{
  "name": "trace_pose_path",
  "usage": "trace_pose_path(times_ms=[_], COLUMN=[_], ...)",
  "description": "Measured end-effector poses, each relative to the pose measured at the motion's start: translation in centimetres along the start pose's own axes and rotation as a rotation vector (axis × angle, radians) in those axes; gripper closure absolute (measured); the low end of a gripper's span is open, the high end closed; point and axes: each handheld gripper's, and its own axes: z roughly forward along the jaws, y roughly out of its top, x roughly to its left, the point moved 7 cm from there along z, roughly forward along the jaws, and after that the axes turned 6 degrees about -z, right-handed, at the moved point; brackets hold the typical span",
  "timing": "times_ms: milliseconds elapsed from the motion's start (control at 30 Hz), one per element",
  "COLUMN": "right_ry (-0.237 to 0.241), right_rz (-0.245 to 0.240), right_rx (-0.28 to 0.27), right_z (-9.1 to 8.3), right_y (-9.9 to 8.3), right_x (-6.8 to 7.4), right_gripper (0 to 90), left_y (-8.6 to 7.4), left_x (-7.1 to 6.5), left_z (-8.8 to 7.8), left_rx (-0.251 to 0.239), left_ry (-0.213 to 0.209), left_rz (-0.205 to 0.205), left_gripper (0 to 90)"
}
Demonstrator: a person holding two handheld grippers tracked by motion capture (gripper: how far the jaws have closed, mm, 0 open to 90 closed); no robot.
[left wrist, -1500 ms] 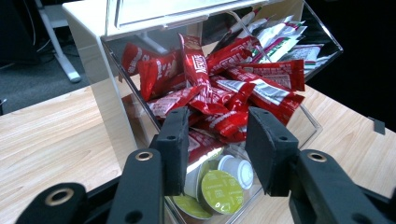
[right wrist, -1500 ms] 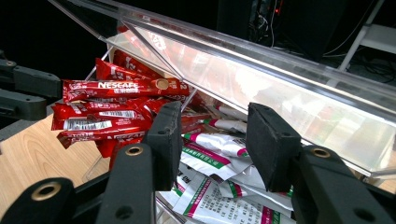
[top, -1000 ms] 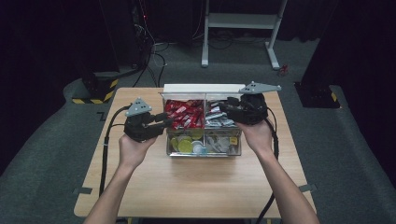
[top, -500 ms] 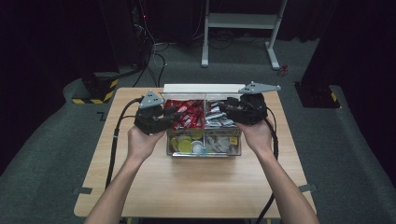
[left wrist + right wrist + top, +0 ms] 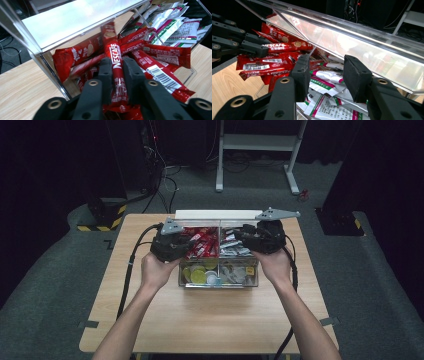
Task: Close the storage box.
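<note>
Left gripper pinching a red Nescafé stick.
Its jaws have just been closing on it; right gripper hovers above white sachets, jaws apart, empty.

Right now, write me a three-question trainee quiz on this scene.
1. True or false: the left gripper has a red Nescafe stick sachet between its pads.
2. Which packets lie under the right gripper? A. white sachets with green and pink print B. yellow round capsules
3. Fill in: the clear plastic compartment box stands on a ___ table.

Key: 1 true; its jaws have just been closing on it. 2 A. 3 wooden.
</note>
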Motion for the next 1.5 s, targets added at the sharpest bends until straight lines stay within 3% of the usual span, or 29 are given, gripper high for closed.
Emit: trace_pose_path(times_ms=[200, 400, 767, 1167, 1500], right_ry=[-0.005, -0.003, 0.003, 0.01, 0.018], right_rz=[-0.003, -0.004, 0.007, 0.009, 0.015], right_rx=[-0.002, -0.005, -0.007, -0.004, -0.009], right_z=[0.0, 0.0, 0.0, 0.0, 0.0], right_y=[0.0, 0.0, -0.1, -0.1, -0.1], right_x=[0.1, 0.0, 0.1, 0.0, 0.0], right_gripper=[56.8, 56.8, 55.9, 55.6, 55.4], left_y=[0.0, 0.0, 0.1, 0.0, -0.7], left_x=[-0.2, -0.3, -0.8, -0.8, -0.8], left_z=[-0.3, -0.8, -2.3, -3.9, -5.2], left_rx=[-0.013, -0.018, -0.04, -0.048, -0.051], left_ry=[0.002, -0.036, -0.063, -0.067, -0.095], left_rz=[0.011, -0.002, -0.006, 0.022, 0.026], left_gripper=[81.0, 81.8, 82.9, 83.1, 83.1])
